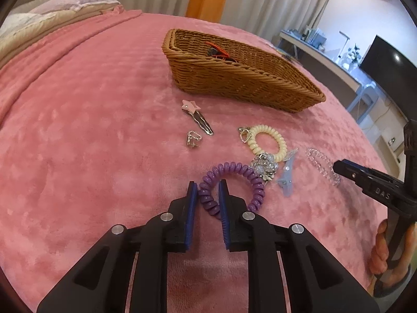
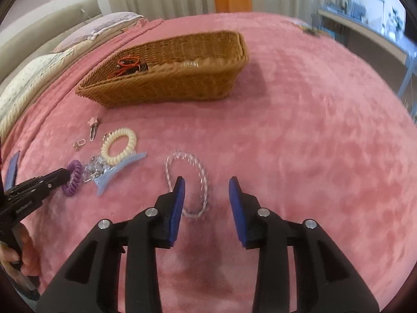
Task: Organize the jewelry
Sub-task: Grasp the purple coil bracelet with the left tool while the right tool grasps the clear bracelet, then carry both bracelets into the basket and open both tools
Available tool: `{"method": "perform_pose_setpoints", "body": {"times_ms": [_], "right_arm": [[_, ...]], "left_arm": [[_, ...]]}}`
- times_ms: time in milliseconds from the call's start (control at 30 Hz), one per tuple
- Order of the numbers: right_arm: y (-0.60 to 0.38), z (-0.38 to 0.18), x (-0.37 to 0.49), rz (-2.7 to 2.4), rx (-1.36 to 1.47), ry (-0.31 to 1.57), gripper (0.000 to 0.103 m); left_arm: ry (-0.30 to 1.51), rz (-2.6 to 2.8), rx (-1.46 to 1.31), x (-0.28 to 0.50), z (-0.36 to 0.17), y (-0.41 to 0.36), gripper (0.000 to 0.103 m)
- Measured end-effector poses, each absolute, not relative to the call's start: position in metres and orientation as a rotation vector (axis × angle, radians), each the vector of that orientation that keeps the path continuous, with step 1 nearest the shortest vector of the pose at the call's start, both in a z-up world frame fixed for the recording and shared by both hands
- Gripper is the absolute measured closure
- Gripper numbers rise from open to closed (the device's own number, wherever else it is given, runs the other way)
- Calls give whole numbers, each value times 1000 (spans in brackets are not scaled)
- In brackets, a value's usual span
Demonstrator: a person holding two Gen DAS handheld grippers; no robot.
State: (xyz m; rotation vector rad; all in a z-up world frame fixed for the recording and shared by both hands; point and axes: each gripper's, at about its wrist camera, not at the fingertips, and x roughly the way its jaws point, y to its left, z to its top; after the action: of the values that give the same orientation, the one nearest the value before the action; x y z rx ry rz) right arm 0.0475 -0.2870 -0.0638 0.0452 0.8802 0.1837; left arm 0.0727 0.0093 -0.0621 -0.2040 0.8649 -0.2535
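The left claw (image 1: pixel 207 186) sat low on the pink bed (image 1: pixel 86 120), its blue pads straddling one side of the purple coil hair tie (image 1: pixel 232 186), parted and not yet pinched, with the coil's near-left arc running between them toward twelve o'clock. That tie was a ring of glossy plastic loops lying flat, its far edge touching a sparkly silver brooch (image 1: pixel 265 167). The basket (image 1: pixel 242 78) waited up at about one o'clock from the left claw, well apart, with red and dark bands already inside. Over on the other side, the right claw (image 2: pixel 207 185) hung wide open above a clear bead bracelet (image 2: pixel 186 182), whose long oval ran twelve to six, its near end between the pads. The left looked closer to a grip.
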Motion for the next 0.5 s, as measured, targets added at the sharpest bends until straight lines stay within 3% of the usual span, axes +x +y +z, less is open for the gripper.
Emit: {"method": "perform_pose_setpoints", "body": {"times_ms": [233, 300, 367, 400, 500], "right_arm": [[-271, -78, 64, 188, -34, 890, 71], [-265, -79, 64, 184, -72, 878, 80], [-258, -79, 62, 187, -111, 868, 92], [-256, -79, 60, 187, -123, 864, 95], [-253, -77, 56, 188, -142, 845, 97]], "left_arm": [[856, -262, -178, 71, -61, 0, 77], [852, -244, -133, 70, -60, -7, 76], [847, -217, -73, 69, -60, -16, 80], [843, -205, -52, 68, -60, -19, 90], [828, -186, -4, 66, -59, -25, 92]]}}
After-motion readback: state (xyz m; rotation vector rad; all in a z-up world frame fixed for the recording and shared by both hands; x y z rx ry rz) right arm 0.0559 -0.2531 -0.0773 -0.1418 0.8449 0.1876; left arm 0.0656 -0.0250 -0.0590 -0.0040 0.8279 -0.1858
